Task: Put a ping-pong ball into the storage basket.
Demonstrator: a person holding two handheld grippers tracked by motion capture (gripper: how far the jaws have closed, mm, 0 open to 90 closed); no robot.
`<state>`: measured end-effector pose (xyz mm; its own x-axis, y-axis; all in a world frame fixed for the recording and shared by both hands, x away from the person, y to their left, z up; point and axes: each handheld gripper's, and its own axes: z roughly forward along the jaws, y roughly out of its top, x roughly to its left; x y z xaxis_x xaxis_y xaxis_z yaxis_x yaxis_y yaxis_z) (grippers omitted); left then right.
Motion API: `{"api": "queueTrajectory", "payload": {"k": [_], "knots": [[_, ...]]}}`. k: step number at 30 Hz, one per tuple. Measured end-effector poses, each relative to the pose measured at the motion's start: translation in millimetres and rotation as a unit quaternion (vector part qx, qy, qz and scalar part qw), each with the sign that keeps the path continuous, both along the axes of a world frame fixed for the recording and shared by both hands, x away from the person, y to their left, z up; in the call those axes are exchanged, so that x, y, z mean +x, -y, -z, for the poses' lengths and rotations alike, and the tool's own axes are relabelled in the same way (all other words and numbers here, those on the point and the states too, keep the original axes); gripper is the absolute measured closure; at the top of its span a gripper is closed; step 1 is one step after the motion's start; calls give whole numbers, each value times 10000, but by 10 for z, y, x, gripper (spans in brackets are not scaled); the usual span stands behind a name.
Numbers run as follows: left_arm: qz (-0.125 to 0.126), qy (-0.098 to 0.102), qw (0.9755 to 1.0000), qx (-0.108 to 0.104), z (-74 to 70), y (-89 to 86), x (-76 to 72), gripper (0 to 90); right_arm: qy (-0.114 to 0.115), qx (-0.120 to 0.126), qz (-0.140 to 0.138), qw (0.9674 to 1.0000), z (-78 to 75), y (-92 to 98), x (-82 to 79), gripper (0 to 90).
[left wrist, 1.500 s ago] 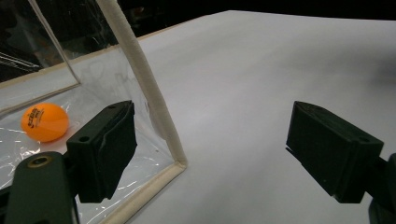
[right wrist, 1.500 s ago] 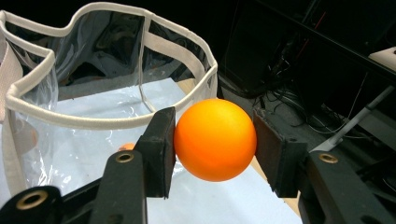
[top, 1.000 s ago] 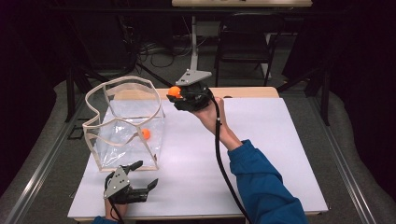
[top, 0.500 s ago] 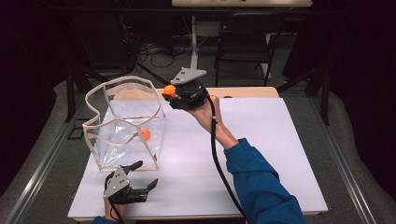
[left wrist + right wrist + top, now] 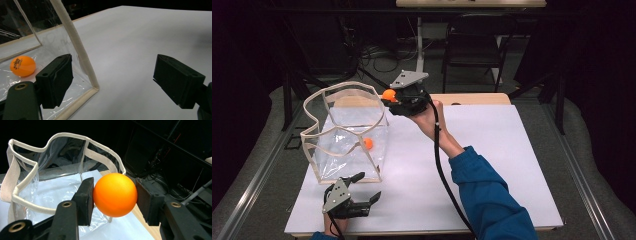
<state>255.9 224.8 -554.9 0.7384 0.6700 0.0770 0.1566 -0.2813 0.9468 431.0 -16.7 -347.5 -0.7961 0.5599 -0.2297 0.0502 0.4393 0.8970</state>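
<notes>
1. Far left on my high view is the clear plastic bag with the cream fabric trim (image 5: 344,135). It's standing upright and open on the white table top (image 5: 492,165), toward the left side.
2. Inside it there's a small orange ping-pong ball with dark print (image 5: 368,143), lying on the bag's floor. My left gripper view has it (image 5: 22,66) behind the clear wall, left of the bag's near corner.
3. My left gripper (image 5: 360,194) is down at the near edge of the table, just in front of the bag. Its jaws are spread wide with nothing between them. In the left gripper view (image 5: 113,82) one jaw sits in front of the bag's corner trim (image 5: 75,45); I can't tell whether it actually touches. The other jaw is out over bare table.
4. My right gripper (image 5: 390,97) is held up in the air at the bag's far right corner, level with the rim. A blue sleeve (image 5: 487,195) runs back toward the near edge.
5. It's clamped on a second plain orange ball (image 5: 389,94). In the right gripper view the ball (image 5: 115,194) is pinched between both pads, with the bag's open mouth (image 5: 60,165) just beyond and below.
</notes>
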Motion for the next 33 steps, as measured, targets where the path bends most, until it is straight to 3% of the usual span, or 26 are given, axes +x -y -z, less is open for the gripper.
{"api": "queueTrajectory", "payload": {"k": [14, 33], "knots": [[-5, -11, 10000, -18, -3, -8, -3, 159, 82, -7, -71, 9999, -18, -138, -6, 507], [3, -24, 10000, -27, -1, -12, 0, 159, 8, 47, -176, 9998, -23, -281, 35, 507]]}}
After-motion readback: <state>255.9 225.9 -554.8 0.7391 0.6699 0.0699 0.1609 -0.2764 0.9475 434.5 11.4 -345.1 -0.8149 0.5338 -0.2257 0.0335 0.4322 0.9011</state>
